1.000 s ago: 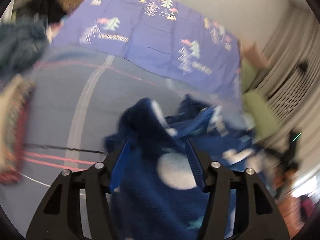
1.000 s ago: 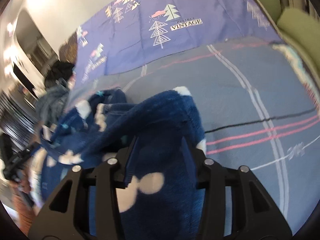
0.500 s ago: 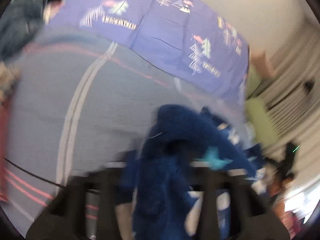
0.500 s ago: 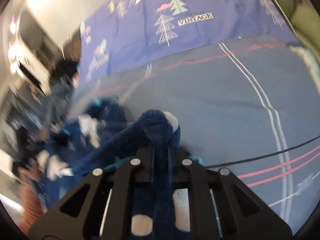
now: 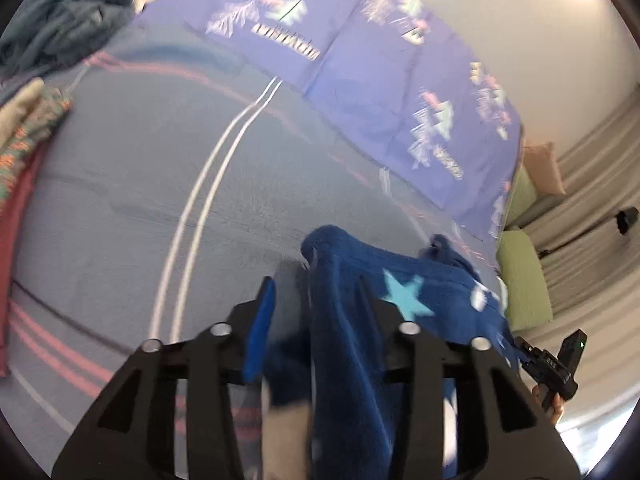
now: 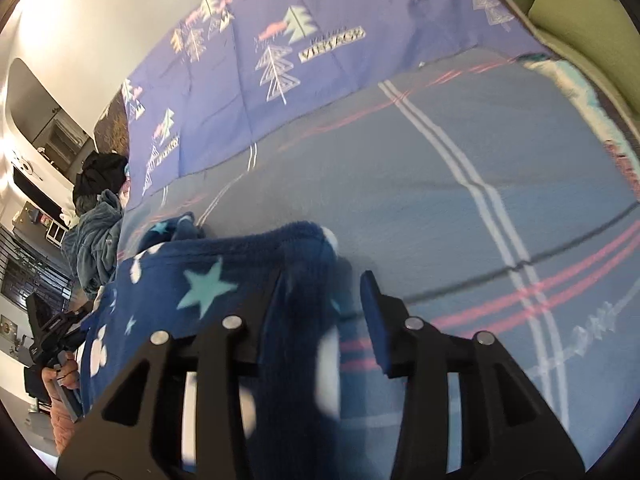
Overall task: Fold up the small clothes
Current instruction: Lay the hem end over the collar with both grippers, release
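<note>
The left gripper (image 5: 316,300) had its jaws parted, a fold of the navy fleece garment (image 5: 400,292) draped between them and over the right-hand finger; whether it was pinched could not be told. The right gripper (image 6: 320,292) likewise stood with jaws apart, the same star-patterned garment (image 6: 208,276) hanging over its left-hand finger. The garment stretched between both grippers above the grey striped blanket (image 6: 440,184). A purple tree-print sheet (image 6: 320,32) lay behind, with a heap of teal clothes (image 5: 60,12) at the far corner.
</note>
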`<state>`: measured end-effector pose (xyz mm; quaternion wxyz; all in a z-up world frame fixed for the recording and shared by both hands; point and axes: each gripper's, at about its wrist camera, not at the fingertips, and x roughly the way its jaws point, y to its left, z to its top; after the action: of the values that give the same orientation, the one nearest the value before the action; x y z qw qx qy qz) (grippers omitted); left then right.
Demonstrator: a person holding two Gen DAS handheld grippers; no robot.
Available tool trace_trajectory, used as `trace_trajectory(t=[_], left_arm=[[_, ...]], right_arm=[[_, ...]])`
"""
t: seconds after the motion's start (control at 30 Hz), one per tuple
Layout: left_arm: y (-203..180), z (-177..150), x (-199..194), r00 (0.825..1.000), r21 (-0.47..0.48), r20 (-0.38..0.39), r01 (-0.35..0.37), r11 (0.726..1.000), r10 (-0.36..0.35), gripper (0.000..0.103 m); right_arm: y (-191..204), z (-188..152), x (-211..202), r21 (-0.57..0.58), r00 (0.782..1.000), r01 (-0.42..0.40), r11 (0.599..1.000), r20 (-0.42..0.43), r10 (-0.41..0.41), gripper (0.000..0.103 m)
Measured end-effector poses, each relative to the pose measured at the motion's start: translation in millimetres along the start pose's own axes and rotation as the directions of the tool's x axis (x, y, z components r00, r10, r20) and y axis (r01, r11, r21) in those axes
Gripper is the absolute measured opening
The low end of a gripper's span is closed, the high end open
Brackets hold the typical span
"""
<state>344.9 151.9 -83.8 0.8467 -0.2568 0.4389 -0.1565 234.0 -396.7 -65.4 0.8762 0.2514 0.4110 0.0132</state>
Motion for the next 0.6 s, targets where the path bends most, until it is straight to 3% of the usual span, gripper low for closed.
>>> trace_trajectory(t=[0.17, 0.37, 0.6], left_arm=[[-4, -49, -69, 1.000, 0.112, 0.020, 0.017, 0.994, -0.019, 0.047], [0, -122, -124, 0.999, 0.212, 0.029, -0.030, 0.977, 0.025, 0.051], [-6, -192, -126, 0.996, 0.287, -0.071, -0.028, 0.958, 0.050, 0.056]], right_arm=[[-20, -63, -63, 0.018, 1.000, -0.023, 1.000, 0.021, 0.023, 0.042], [-40, -142, -103, 0.065, 1.000, 0.019, 0.998, -0.016, -0.018, 0.044], [-30, -184, -118, 0.111, 0.999, -0.039, 0.993, -0.025, 0.042, 0.046]])
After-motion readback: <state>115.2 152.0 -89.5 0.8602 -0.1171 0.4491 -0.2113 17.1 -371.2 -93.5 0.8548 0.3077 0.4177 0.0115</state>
